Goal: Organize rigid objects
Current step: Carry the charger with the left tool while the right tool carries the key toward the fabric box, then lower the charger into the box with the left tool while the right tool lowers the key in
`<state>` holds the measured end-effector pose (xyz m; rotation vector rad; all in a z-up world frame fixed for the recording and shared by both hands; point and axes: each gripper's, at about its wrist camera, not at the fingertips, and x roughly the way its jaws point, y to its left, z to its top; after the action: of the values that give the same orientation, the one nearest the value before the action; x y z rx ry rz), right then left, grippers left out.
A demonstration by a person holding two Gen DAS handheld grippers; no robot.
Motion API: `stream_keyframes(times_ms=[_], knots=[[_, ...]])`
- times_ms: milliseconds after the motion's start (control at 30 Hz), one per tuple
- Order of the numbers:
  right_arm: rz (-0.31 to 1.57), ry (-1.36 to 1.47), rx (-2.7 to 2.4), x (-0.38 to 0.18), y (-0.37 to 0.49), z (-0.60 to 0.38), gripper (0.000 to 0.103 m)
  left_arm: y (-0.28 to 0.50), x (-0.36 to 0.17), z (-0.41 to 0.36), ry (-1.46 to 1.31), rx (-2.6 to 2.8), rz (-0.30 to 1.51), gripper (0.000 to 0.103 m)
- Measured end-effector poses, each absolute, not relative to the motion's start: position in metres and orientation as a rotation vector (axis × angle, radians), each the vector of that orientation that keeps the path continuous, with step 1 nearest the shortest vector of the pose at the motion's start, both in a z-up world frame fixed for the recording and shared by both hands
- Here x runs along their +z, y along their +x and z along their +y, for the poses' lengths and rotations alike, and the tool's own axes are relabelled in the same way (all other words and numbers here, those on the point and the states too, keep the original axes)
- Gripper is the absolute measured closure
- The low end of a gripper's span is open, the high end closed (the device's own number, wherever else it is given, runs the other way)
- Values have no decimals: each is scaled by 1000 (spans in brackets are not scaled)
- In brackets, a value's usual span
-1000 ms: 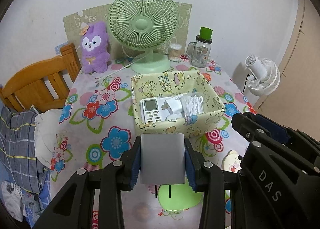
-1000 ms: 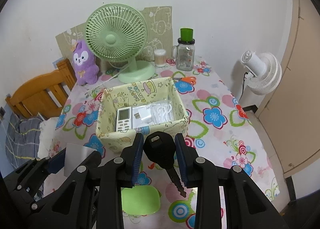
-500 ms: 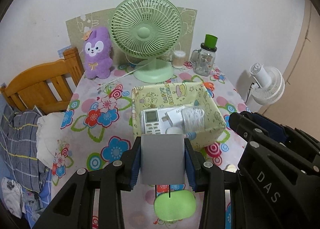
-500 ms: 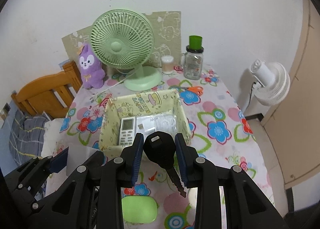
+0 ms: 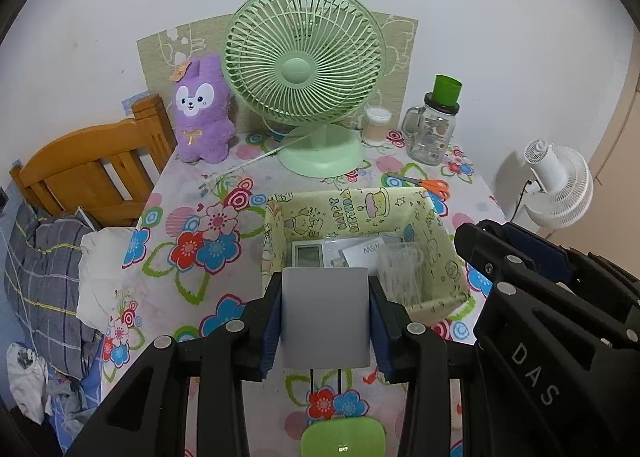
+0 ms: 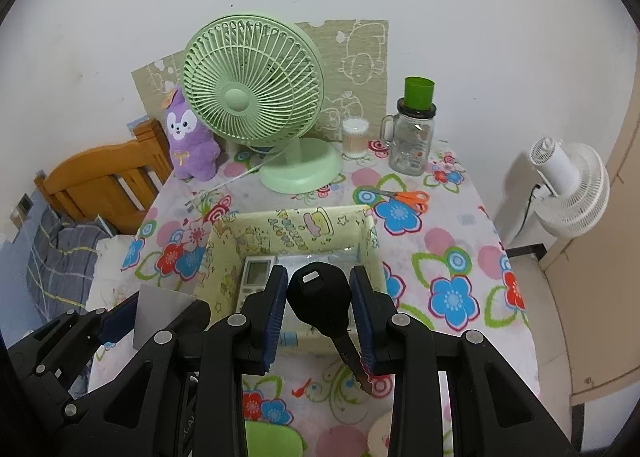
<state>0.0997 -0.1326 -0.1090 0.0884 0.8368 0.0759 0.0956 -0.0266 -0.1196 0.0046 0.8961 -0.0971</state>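
Right wrist view: our right hand-held gripper (image 6: 320,305) clamps a black key (image 6: 320,299) over the box (image 6: 294,227); our left hand-held gripper (image 5: 325,317) clamps a grey card (image 5: 325,317).

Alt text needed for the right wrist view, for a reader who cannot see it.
The right gripper clamps a black-headed key just above a yellow patterned box on a floral tablecloth. The box holds a white remote; a green fan stands behind.

A plain grey card (image 5: 325,317) and a black-headed key (image 6: 320,299) are seen. The storage box (image 5: 440,253) is pale yellow with cartoon prints; the tablecloth (image 5: 192,225) is patterned with red, blue and pink flowers.
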Motion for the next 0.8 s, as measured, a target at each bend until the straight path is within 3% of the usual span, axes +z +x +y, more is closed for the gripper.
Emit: stream_keyframes(times_ms=[800], knots=[[887,70,171,-141,178,-144,68,170,-154,-48,-21,-59,967,64]])
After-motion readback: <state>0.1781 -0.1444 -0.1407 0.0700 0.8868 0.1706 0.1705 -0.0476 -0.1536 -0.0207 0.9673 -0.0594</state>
